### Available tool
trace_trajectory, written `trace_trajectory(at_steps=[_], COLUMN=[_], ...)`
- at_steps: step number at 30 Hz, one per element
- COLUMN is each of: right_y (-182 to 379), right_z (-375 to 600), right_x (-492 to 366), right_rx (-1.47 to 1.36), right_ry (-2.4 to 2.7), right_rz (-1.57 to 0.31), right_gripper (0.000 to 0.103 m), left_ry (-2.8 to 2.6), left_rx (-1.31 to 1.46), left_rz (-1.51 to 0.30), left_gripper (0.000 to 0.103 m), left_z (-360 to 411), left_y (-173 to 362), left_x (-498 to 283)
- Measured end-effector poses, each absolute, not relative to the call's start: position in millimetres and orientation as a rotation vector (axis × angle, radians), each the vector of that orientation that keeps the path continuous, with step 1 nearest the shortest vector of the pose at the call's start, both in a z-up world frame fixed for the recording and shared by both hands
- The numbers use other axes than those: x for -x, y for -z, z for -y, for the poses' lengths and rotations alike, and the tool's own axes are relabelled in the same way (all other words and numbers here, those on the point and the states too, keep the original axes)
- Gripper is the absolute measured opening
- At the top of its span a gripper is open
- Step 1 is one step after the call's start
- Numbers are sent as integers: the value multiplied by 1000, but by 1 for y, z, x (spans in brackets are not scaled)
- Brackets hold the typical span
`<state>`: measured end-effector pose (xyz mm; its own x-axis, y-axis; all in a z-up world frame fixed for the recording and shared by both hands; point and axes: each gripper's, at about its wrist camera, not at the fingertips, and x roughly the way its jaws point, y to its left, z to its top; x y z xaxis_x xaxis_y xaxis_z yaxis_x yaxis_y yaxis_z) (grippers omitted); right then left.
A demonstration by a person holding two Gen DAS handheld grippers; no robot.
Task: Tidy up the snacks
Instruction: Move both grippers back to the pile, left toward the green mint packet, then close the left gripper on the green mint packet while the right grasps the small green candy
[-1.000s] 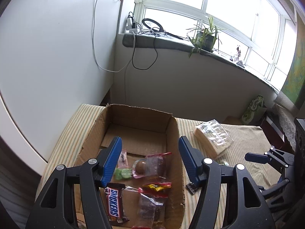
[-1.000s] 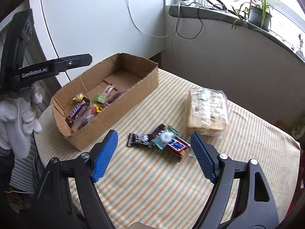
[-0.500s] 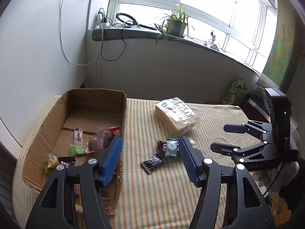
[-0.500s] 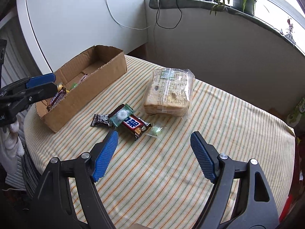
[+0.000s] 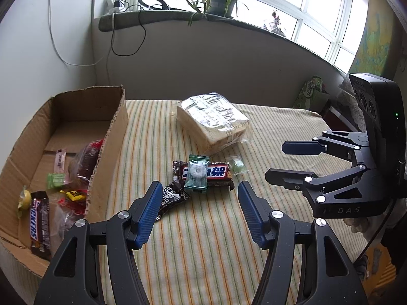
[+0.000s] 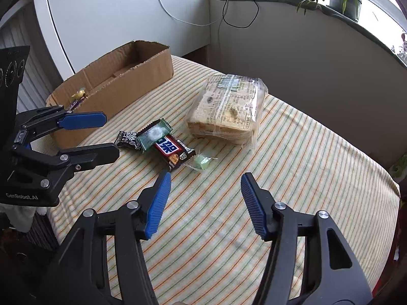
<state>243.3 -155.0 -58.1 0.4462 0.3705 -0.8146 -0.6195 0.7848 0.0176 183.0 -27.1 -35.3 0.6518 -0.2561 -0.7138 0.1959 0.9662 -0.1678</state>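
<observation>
**Two tools closing in on the loose snacks**

Two tools hang above the striped table (image 6: 229, 228), both with jaws apart and nothing between them. The right tool (image 6: 205, 190) has just been narrowing its jaws over bare cloth; the left tool (image 5: 199, 198) sits just short of the dark brown wrapper (image 5: 171, 198). Beyond lie the Snickers bar (image 5: 216, 174) with the green mint packet (image 5: 197, 174) on top, a small green candy (image 5: 237, 167), then the bagged bread (image 5: 213, 122). The cardboard box (image 5: 112, 137) at left already holds several sweets. Judged step: reaching for a pick. Next: lower, centre on one wrapper, clamp, carry to the box.
</observation>
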Motion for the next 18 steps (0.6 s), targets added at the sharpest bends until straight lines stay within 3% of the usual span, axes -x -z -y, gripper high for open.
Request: trace_trajectory(at_steps=[6,18], right_y=[73,88], right_z=[151,142], right_x=[-258,-268], right_rx=[241,246], right_ry=[-647,-644], right_rz=[-955,-955], right_gripper=[46,43], left_ry=[223,200], left_rx=[80,109], left_rz=[-835,-859], left_gripper=[53,42], left_z=[33,34], left_y=[47,63], left_x=[-195,-215])
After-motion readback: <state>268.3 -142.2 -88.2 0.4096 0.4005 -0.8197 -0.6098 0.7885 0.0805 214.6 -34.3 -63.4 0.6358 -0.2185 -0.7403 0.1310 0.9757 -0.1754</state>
